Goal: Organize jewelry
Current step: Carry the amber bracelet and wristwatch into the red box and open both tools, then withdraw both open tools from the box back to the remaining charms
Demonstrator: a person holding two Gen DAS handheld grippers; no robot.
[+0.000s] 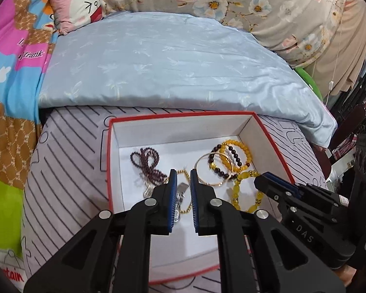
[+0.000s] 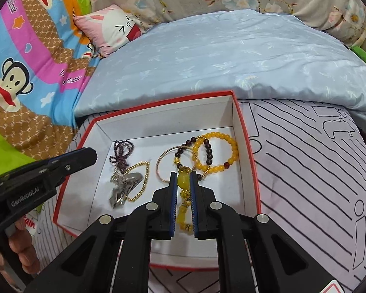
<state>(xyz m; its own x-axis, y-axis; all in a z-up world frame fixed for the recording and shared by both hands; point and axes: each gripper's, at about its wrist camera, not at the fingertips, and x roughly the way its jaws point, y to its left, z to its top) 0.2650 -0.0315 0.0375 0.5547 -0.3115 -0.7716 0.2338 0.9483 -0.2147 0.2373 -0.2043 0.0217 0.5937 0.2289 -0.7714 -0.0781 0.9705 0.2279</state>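
We are lowering both near-closed, empty tools into the red-rimmed box [image 2: 246, 144] at frame centre, keeping the right gripper [image 2: 183, 179] over the yellow bead strand [image 2: 183, 179] and the left gripper [image 1: 181, 175] above the silver clip [image 2: 124, 188], taking care not to snag neighbouring bracelets.

Pale blue quilt [image 1: 173, 63], pink rabbit cushion [image 1: 74, 2], floral bedding [image 1: 256, 2], striped grey pillow [image 2: 317, 171]

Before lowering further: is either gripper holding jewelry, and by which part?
Neither. The left gripper and right gripper are shut on nothing; the yellow bead bracelet seen between the right's fingers lies in the box.
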